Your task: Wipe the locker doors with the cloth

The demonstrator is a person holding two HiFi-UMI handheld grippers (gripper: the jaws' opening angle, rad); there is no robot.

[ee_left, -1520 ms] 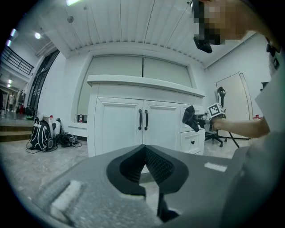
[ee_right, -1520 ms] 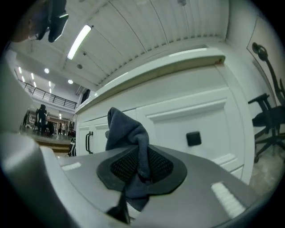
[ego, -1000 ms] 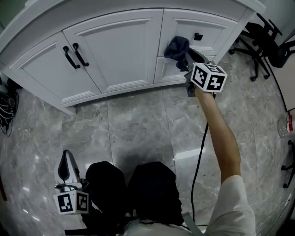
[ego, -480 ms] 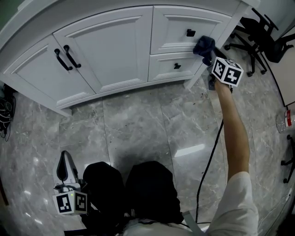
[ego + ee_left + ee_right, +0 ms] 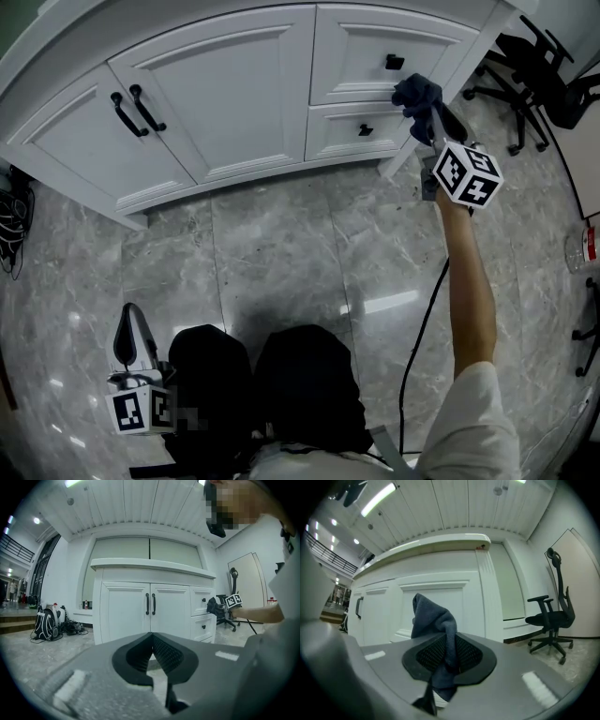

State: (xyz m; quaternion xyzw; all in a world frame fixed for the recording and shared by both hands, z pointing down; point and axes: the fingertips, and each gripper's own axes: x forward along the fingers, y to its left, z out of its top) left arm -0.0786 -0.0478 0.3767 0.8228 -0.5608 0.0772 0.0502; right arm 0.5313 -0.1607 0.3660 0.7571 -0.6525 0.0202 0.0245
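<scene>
The white locker (image 5: 216, 94) has two doors with black handles and two drawers at the right. My right gripper (image 5: 427, 108) is shut on a dark blue cloth (image 5: 417, 94), which lies against the right end of the upper drawer (image 5: 366, 42), beside its black knob (image 5: 395, 63). In the right gripper view the cloth (image 5: 433, 616) stands up between the pads of that gripper (image 5: 449, 651). My left gripper (image 5: 129, 342) hangs low by the person's knees, shut on nothing. In the left gripper view its jaws (image 5: 151, 637) point at the locker doors (image 5: 150, 616) from a distance.
Black office chairs (image 5: 544, 75) stand right of the locker, one of them also in the right gripper view (image 5: 551, 620). A backpack (image 5: 44, 623) and cables lie at the locker's left. A black cable (image 5: 417, 319) trails under the right arm. The floor is grey marble tile (image 5: 281, 253).
My right gripper has carried the cloth rightward across the upper drawer, from its left part to its right end. The left gripper has stayed put.
</scene>
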